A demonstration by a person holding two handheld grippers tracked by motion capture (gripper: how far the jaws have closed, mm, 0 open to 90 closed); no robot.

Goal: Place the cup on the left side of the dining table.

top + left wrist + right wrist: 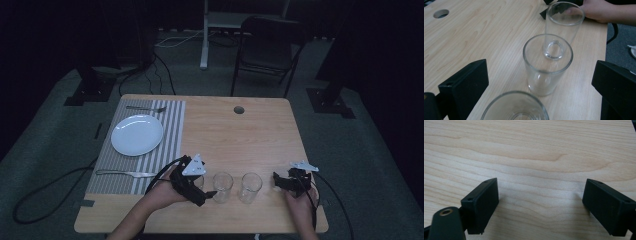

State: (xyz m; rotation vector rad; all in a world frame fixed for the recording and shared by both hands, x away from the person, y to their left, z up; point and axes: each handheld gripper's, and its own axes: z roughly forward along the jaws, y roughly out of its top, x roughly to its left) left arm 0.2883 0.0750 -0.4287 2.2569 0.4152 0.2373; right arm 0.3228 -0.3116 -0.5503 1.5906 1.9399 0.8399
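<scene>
Wooden table (235,135), nearest glass (515,107) between left gripper (536,87) jaws

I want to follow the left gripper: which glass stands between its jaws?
The nearest glass, at the row's end between the left gripper's open jaws; the others stand farther.

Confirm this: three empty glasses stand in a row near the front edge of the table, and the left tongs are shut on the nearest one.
Not quite. The left tongs are open: in the left gripper view their black jaws stand wide apart on either side of the nearest glass, touching nothing. The rest holds: three empty glasses stand in a row near the front edge of the table.
</scene>
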